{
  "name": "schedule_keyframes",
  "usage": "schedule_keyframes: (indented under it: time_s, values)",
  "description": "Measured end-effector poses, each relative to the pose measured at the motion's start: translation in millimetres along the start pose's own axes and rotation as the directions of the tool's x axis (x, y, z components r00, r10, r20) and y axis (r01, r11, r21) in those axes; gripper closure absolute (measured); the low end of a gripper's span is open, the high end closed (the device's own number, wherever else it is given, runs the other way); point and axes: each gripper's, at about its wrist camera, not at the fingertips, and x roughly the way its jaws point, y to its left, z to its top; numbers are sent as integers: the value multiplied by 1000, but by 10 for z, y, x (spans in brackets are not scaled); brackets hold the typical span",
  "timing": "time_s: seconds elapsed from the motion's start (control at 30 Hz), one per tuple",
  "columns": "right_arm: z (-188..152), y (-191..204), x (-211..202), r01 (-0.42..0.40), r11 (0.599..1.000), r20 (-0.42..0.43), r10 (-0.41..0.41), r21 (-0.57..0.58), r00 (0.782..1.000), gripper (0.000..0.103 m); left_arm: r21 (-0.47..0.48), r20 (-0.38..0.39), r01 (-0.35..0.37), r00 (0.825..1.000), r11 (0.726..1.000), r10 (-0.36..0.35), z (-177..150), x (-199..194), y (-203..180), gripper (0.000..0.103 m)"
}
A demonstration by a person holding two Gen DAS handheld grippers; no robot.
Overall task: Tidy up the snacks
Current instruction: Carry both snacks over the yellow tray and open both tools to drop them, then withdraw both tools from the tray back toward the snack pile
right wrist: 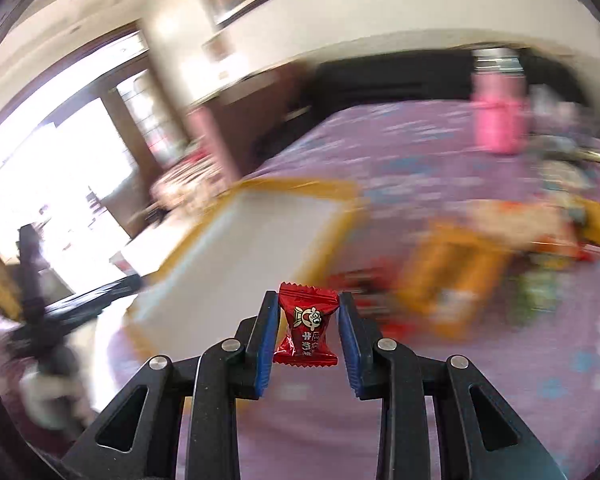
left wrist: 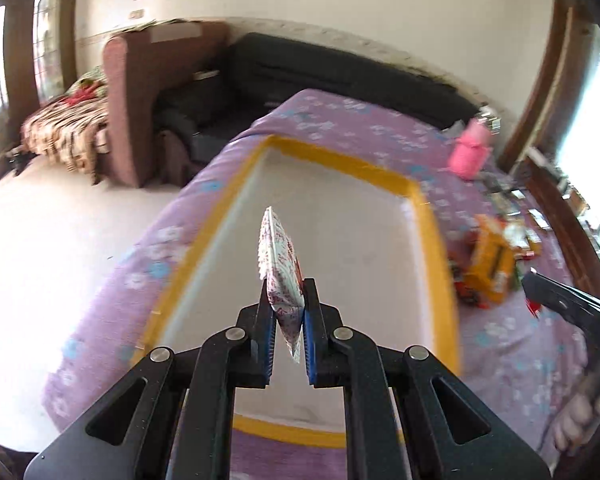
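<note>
Red wrapped candy (right wrist: 306, 322) riding clamped in right claw (right wrist: 308, 320); left claw (left wrist: 286, 304) gripping white-red sachet (left wrist: 280, 264) above yellow-rimmed tray (left wrist: 432, 216). Both carrying; next, probably lowering and releasing inside the tray.

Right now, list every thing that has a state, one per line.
Left tongs: shut on white sachet, held edge-on above the tray.
Right tongs: shut on red candy.
Yellow-rimmed tray: empty.
Snack pile: loose on the purple cloth.
Pink bottle: upright.
</note>
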Motion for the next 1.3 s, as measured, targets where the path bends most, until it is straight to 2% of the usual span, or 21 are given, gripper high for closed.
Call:
schedule_keyframes:
  time_s: [0.1, 0.23, 0.4, 0.5, 0.6, 0.63, 0.7, 0.77, 0.9, 1.03, 1.17, 1.23, 1.3]
  values:
    - [28, 386, 379, -112, 994, -104, 110, -14, 988, 74, -8, -41, -32, 999, 999, 32, -4, 133, 118, 93]
    - [6, 729, 958, -156, 988, -207, 152, -5, 966, 74, -1, -78, -54, 996, 999, 53, -30, 223, 178, 93]
    - [-55, 878, 1405, -130, 992, -280, 125, 0, 952, 74, -26, -120, -60, 991, 998, 56, 7, 338, 205, 93]
    - [-111, 924, 1491, -111, 994, -294, 99, -22, 951, 73, -67, -137, -36, 990, 997, 26, 35, 363, 260, 91]
    - [-116, 924, 1505, -82, 996, -278, 70, -30, 958, 69, -89, -152, -30, 988, 996, 16, 69, 350, 303, 79]
    - [-123, 926, 1503, -82, 996, -281, 71, -29, 957, 64, -92, -154, -31, 988, 995, 17, 77, 337, 309, 77]
    - [-116, 908, 1479, -85, 996, -273, 76, -24, 959, 62, -92, -147, -24, 989, 995, 10, 87, 273, 292, 77]
    - [-103, 866, 1364, -82, 997, -252, 75, -17, 965, 62, -100, -131, -27, 991, 995, 14, 95, 172, 265, 77]
    - [-63, 784, 975, -92, 996, -169, 91, 2, 981, 62, -132, -91, 33, 995, 991, -45, 152, -177, 136, 76]
    - [-19, 620, 270, -63, 998, -35, 62, -26, 997, 62, -132, -6, 150, 988, 980, -153, 263, -722, -173, 59]
    - [-29, 330, -567, 13, 1000, 106, -12, -6, 994, 61, -86, 99, 272, 960, 958, -264, 385, -1364, -484, 48]
    - [-36, 136, -1057, 46, 999, 170, -49, 26, 984, 59, -64, 146, 319, 940, 946, -307, 458, -1697, -644, 43]
    - [-29, -39, -1584, 105, 993, 235, -115, 54, 965, 59, -33, 180, 362, 919, 932, -350, 558, -2036, -775, 43]
